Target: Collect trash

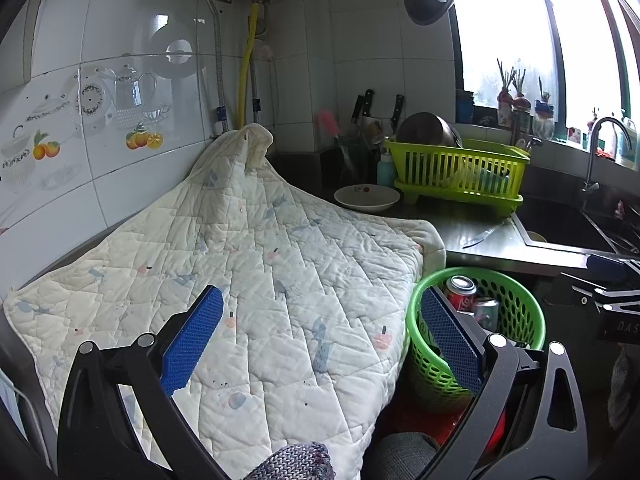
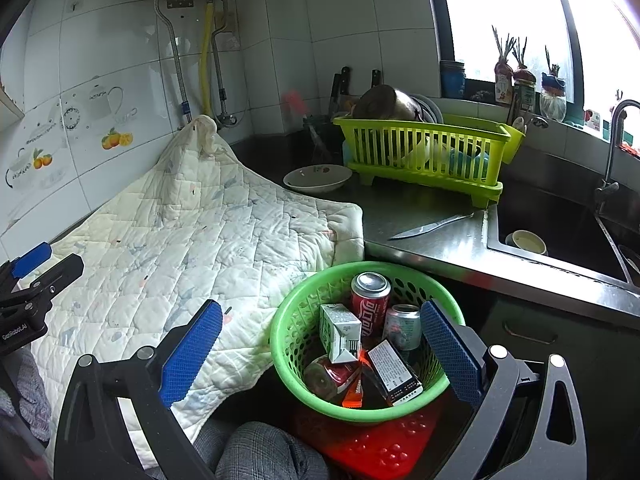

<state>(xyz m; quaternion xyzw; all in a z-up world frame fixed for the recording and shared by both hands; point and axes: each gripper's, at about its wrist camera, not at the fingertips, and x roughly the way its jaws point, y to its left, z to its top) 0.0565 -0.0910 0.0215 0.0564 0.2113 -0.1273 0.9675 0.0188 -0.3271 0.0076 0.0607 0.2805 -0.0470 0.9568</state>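
Note:
A round green basket [image 2: 296, 344] sits on a red stool [image 2: 384, 448] below the counter edge. It holds a red cola can [image 2: 370, 300], a silver can [image 2: 402, 326], a white and green carton [image 2: 340, 332], a dark flat box [image 2: 394, 372], an orange wrapper [image 2: 354, 394] and a reddish jar [image 2: 328, 376]. My right gripper [image 2: 320, 354] is open and empty, its fingers either side of the basket. My left gripper [image 1: 324, 338] is open and empty above the quilted cloth [image 1: 248, 272], with the basket [image 1: 516, 312] and cans [image 1: 462, 294] at its right finger.
A cream quilted cloth [image 2: 192, 240] covers the left counter. A knife [image 2: 432, 225] lies on the steel counter near the sink [image 2: 568, 224]. A lime dish rack [image 2: 424, 152] and a white bowl [image 2: 318, 178] stand behind. My left gripper's tip [image 2: 30, 264] shows at the left edge.

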